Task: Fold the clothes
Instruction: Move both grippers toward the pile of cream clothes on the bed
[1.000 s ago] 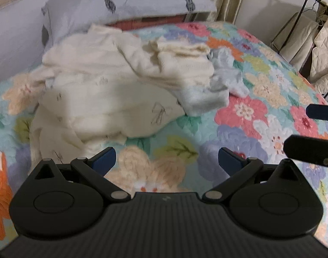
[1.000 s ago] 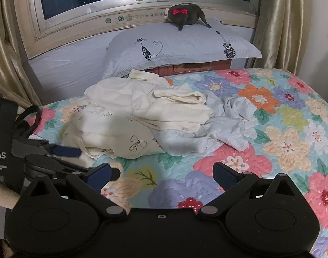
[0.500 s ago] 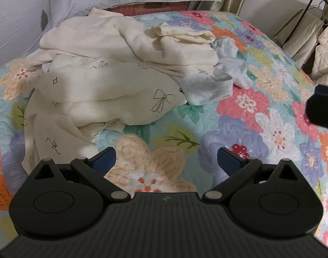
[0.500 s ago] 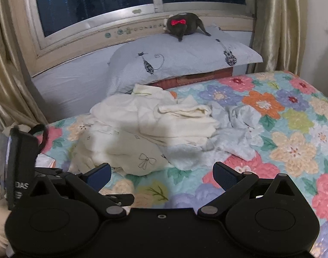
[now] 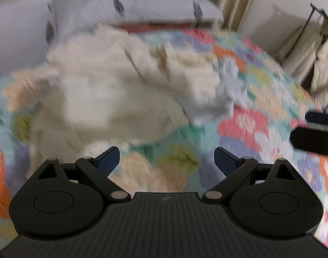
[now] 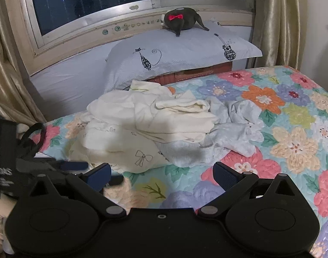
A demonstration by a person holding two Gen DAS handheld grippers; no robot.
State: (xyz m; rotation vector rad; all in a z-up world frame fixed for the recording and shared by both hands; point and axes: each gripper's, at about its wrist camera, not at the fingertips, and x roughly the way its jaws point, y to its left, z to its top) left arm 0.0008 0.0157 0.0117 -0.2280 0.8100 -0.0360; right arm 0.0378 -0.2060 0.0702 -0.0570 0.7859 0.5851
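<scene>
A heap of cream clothes (image 6: 142,126) lies on the flowered bedspread (image 6: 293,142), with a pale grey garment (image 6: 235,133) tangled at its right side. The front cream piece carries small bow drawings. In the left wrist view the same cream heap (image 5: 121,90) is blurred by motion. My left gripper (image 5: 166,160) is open and holds nothing, short of the heap's near edge. My right gripper (image 6: 161,175) is open too, above the bedspread in front of the pile. The left gripper (image 6: 71,165) also shows at the left of the right wrist view.
A grey pillow (image 6: 177,53) with cat drawings leans at the head of the bed, a dark plush toy (image 6: 181,20) on top. Behind it are a window and gold curtains (image 6: 271,21). A rack with quilted cream items (image 5: 323,64) stands to the right of the bed.
The left gripper is swinging fast, so its view has blurred and tilted upward again. The right gripper has come a little closer to the pile. Both stay open.
</scene>
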